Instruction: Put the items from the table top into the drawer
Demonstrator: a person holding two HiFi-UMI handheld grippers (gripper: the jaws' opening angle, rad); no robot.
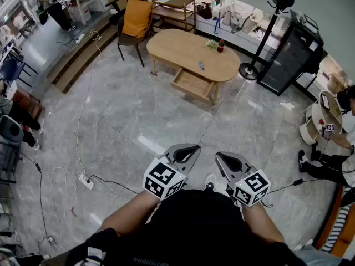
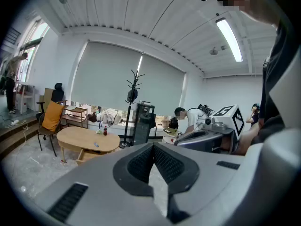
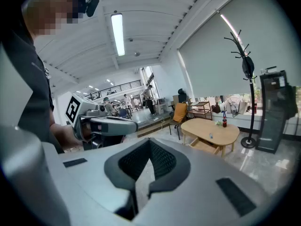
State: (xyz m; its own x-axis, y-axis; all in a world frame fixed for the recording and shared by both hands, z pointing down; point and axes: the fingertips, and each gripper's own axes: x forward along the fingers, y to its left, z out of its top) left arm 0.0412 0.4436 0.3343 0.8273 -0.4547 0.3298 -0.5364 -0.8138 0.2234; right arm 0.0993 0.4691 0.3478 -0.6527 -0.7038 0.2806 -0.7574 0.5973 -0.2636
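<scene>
Grippers: the left gripper (image 1: 190, 149) and right gripper (image 1: 223, 157) are held side by side close to the person's body, both clenched on nothing and aimed toward the table (image 1: 177, 46).
Step in hand: the approach, by the look of it. Nothing is picked up yet, and the table stands well off across open floor.
Next move: likely a walk up to the table's drawer side, then jaws parted over one item.
Floor on the way: a power strip (image 1: 86, 180) and loose cables (image 1: 83, 107) lie well left of the straight line to the table — a trip risk only if the path bends that way.
Drawer: the drawer (image 1: 193, 85) is pulled out under the table's near edge and seems empty.
Items: a small remote (image 1: 201, 66) lies near the table's middle, with a bottle (image 1: 221, 47) and a little plant (image 1: 211, 44) toward its far edge.
Around the table: a chair (image 1: 133, 24) with an orange cushion stands to its left — a coat stand (image 1: 265, 35) and a black cabinet (image 1: 291, 57) to its right, none of them blocking the drawer side.
</scene>
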